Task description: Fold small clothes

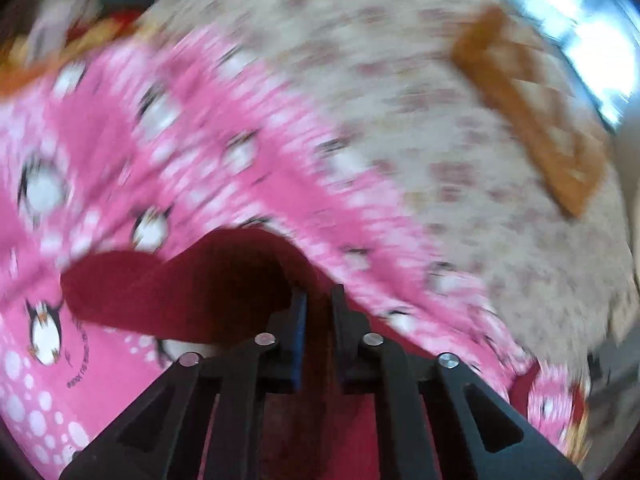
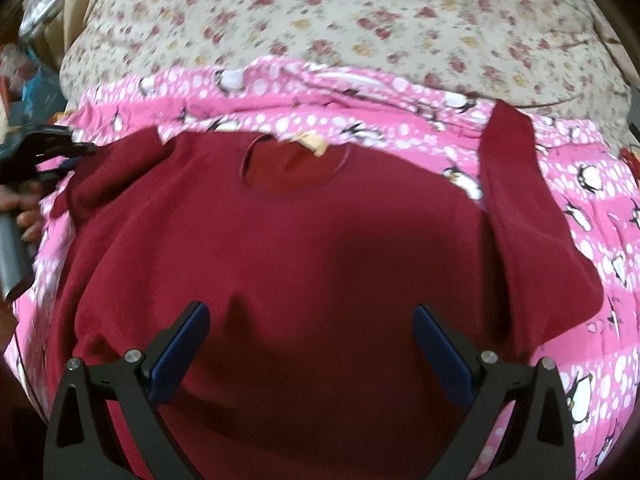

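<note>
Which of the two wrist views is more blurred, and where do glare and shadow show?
Left wrist view: heavy motion smear across the pink penguin blanket and floral sheet, with blown-out glare at the window. Right wrist view: milder blur, no glare, a soft dark shadow on the maroon shirt; fisheye curving in both.

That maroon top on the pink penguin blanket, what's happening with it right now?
A person is folding the maroon top, which lies face up on the pink penguin blanket over a floral bedspread. The left tool is shut on the sleeve at the top's left side, lifting it off the blanket. The right tool hangs open above the lower body of the top, gripping nothing. The other sleeve lies flat, not yet folded in.
</note>
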Motion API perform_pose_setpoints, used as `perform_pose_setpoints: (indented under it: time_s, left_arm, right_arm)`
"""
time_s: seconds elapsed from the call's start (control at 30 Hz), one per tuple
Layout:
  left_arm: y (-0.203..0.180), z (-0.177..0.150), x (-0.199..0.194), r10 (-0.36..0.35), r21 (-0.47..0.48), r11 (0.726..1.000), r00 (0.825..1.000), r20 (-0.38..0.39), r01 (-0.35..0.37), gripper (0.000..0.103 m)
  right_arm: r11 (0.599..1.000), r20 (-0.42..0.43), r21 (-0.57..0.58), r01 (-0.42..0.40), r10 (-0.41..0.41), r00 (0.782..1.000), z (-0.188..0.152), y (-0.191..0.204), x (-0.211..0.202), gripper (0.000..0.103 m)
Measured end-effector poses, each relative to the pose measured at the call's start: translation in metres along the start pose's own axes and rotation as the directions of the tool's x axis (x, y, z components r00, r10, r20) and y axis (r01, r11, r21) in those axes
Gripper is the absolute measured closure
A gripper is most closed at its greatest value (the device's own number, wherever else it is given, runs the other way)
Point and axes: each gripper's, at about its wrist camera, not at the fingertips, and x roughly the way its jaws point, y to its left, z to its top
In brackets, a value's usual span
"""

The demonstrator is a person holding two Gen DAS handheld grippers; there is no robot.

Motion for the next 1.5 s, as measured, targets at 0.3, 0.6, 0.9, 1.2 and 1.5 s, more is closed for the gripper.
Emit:
perform_pose_setpoints:
  time_s: [0.3,0.6,0.9,1.2,1.5]
  left_arm:
    - [-0.135,-0.122,-0.051,-0.198,0.496,0.822,0.957,-0.212,0.280,0.103]
    - [-0.122,-0.173,-0.047,-0.011,0.577,0.787,0.941,-0.338,0.217,0.091]
    - [-0.044,-0.117,-0.051,0.233,0.375,0.907,0.970,-0.074,-0.189,0.080]
    - [-0.006,-0.117,-0.017,0.342,0.321,0.903,0.930,-0.137,-0.285,0.080]
    - [-0.009,-0.114,-0.010,0.340,0.334,0.900,0.931,-0.131,-0.281,0.080]
  right_arm:
    - [0.994,0.063,0.109,0.009,-0.016,0.998,0.009,-0.042,-0.027,0.000]
    - [0.994,0.053,0.112,0.013,-0.019,0.998,0.005,-0.059,-0.041,0.000]
    - [0.979,0.087,-0.087,-0.182,0.190,0.978,0.040,0.009,-0.038,0.002]
    - [0.912,-0.058,-0.328,-0.247,0.241,0.969,0.065,0.120,0.036,0.016]
    - [0.953,-0.020,-0.148,-0.262,0.262,0.965,0.067,0.084,0.054,0.091]
